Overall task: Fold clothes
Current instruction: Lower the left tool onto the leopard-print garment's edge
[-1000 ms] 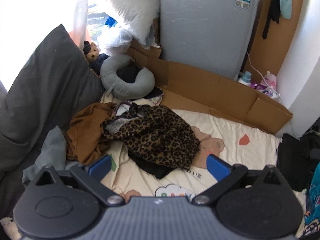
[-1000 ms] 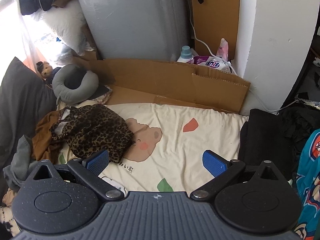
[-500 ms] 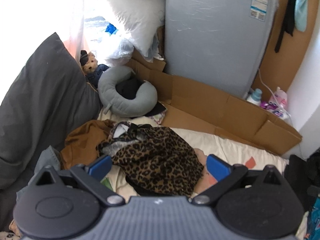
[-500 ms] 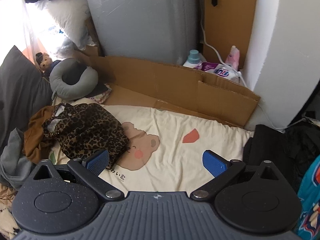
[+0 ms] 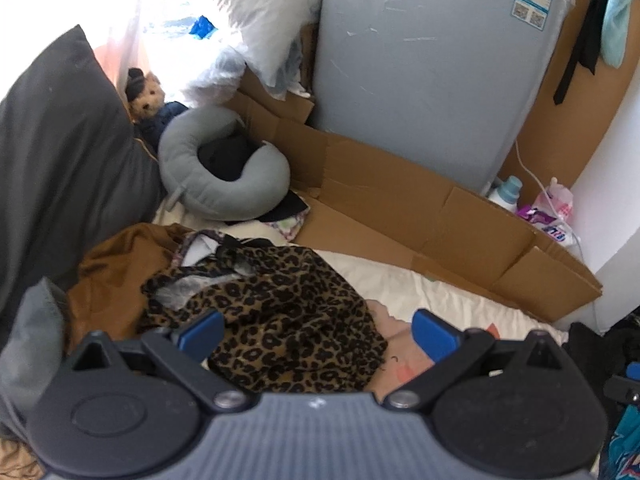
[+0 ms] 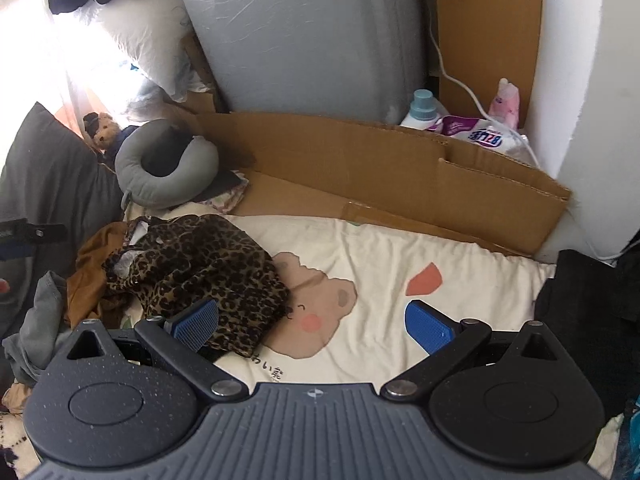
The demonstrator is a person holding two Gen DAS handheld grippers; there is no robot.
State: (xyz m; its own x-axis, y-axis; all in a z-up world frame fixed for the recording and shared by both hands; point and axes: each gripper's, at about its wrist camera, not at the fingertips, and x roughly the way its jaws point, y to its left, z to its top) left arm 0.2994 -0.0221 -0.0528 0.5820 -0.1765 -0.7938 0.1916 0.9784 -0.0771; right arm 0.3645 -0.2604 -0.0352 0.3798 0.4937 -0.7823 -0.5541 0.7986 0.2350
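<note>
A crumpled leopard-print garment (image 5: 280, 308) lies on a cream bear-print sheet (image 5: 448, 300); it also shows in the right wrist view (image 6: 200, 264) on the sheet (image 6: 380, 256). A brown garment (image 5: 112, 276) and a grey one (image 5: 36, 320) lie bunched at its left. My left gripper (image 5: 318, 334) is open and empty, held just over the leopard garment's near part. My right gripper (image 6: 312, 326) is open and empty, its left pad (image 6: 196, 322) over the garment's near right edge.
A grey neck pillow (image 5: 224, 172) and a teddy bear (image 5: 148, 100) lie behind the clothes, a dark pillow (image 5: 60, 160) at the left. Flattened cardboard (image 5: 420, 208) and a grey upright slab (image 5: 420, 60) stand at the back. Dark clothes (image 6: 580, 304) lie at the right.
Both grippers have moved forward and down toward the leopard garment, which now looks larger and nearer. Both stay open. The clothes have not moved.
</note>
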